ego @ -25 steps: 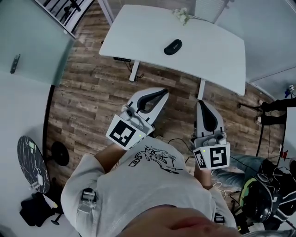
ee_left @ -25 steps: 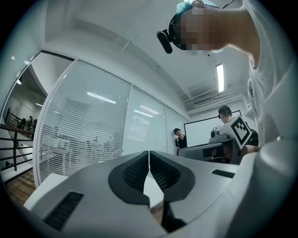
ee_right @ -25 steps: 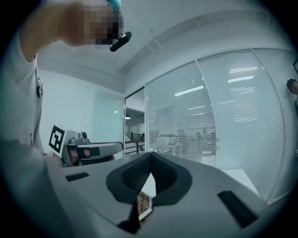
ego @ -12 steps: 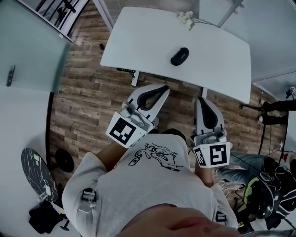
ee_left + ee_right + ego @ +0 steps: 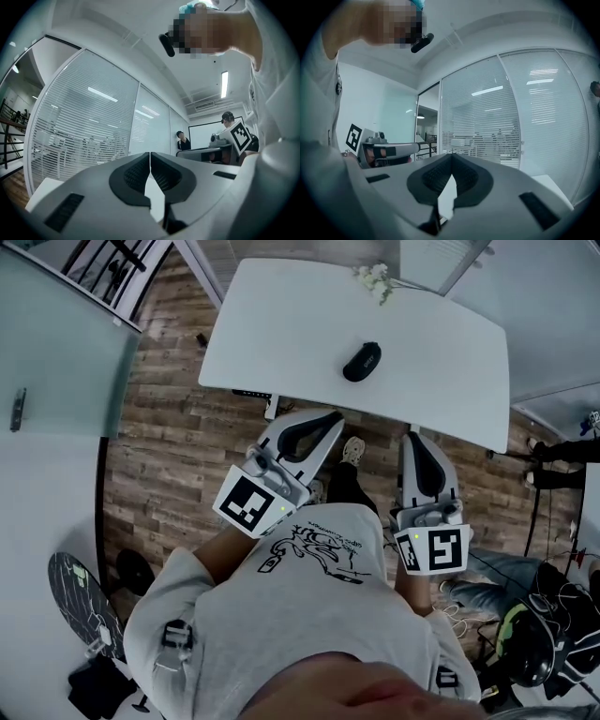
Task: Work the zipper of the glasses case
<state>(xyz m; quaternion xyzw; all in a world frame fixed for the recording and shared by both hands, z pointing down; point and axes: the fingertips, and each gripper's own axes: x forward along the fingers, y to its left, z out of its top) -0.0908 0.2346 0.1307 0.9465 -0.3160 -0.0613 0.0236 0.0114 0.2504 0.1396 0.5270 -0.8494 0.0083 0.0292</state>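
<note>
The black glasses case [image 5: 362, 361] lies closed on the white table [image 5: 281, 324], well ahead of both grippers. In the head view my left gripper [image 5: 330, 417] and right gripper [image 5: 413, 438] are held out level in front of the person's chest, short of the table's near edge, above the wooden floor. Both are shut with nothing between the pads. In the left gripper view the left gripper's [image 5: 150, 153] dark pads meet in a thin line. The right gripper view shows the same for the right gripper [image 5: 451, 155]. Neither gripper view shows the case.
A small bunch of white flowers [image 5: 373, 279] lies at the table's far edge. Glass walls with blinds [image 5: 89, 136] stand around. Bags and a helmet [image 5: 534, 643] sit on the floor at the lower right. A person [image 5: 182, 139] stands in the distance.
The person has stepped toward the table; it and the case sit slightly lower and larger in the head view. Both grippers keep their pose and stay shut.
</note>
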